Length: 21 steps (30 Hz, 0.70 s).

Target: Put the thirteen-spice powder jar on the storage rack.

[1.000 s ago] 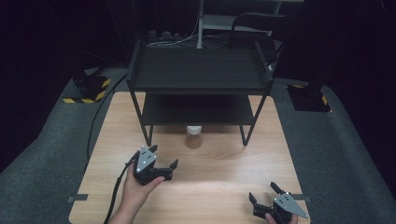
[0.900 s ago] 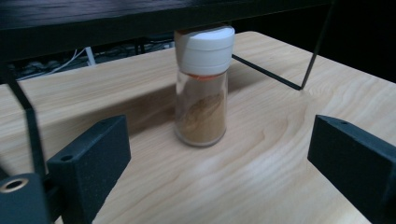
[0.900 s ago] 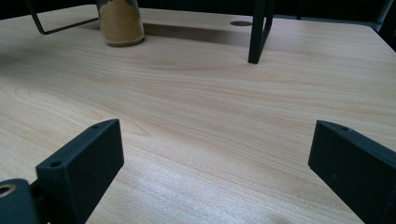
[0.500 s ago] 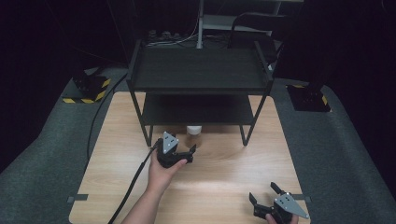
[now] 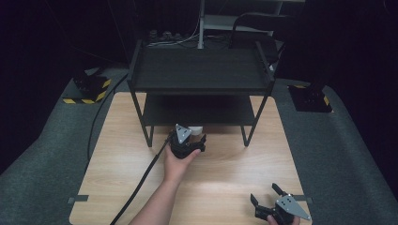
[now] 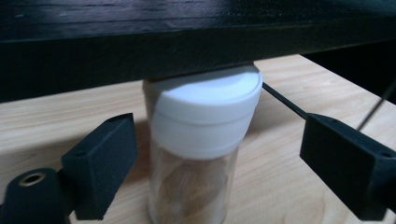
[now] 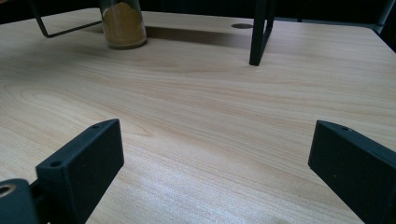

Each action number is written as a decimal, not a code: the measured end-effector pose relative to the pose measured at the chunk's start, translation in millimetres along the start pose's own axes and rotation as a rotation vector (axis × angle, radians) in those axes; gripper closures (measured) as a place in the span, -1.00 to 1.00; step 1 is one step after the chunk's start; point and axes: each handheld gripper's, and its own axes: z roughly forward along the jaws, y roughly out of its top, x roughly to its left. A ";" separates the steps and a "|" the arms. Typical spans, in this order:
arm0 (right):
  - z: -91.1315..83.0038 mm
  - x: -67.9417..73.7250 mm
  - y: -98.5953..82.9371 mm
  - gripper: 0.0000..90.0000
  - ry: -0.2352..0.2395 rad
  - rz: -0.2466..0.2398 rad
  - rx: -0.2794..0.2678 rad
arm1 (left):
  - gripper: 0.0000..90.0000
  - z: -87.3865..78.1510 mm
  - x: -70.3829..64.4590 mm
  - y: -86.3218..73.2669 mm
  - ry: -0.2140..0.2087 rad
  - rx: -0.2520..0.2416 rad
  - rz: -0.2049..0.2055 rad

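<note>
A glass jar with a white lid and brownish contents stands on the wooden table, just under the front edge of the black rack's lower shelf. My left gripper is open, with one jaw on either side of the jar and a gap on both sides. In the high view the left gripper sits right against the jar's lid. My right gripper rests open near the table's front right corner. In the right gripper view the gripper holds nothing, and the jar shows far off.
A black two-tier rack stands at the back of the table, and its front legs flank the jar. The left gripper's cable trails toward the front left. Grey carpet surrounds the table.
The left hand has pushed its gripper forward and to the right, from mid-table up to the jar, so its jaws now straddle the jar. The right gripper has stayed put.
</note>
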 end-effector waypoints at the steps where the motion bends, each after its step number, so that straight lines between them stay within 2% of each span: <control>1: -0.2 -0.1 -0.2 -0.93 0.000 0.002 -0.001 | -0.69 1.3 -2.2 -0.4 0.006 -0.002 0.000; 4: -0.4 -0.9 -0.6 -0.93 0.004 0.004 -0.004 | -0.61 6.3 -11.9 -2.0 0.054 -0.005 -0.014; 8: -0.4 -1.3 -0.7 -0.93 0.006 0.003 -0.004 | -0.48 7.8 -17.7 -4.7 0.085 -0.020 -0.012; 15: -0.6 -1.4 -1.0 -0.93 0.006 0.006 -0.006 | -0.30 10.9 -25.8 -7.0 0.124 -0.044 -0.064; 21: -0.9 -2.1 -1.5 -0.93 0.007 0.012 -0.009 | -0.27 13.3 -32.5 -9.2 0.154 -0.054 -0.064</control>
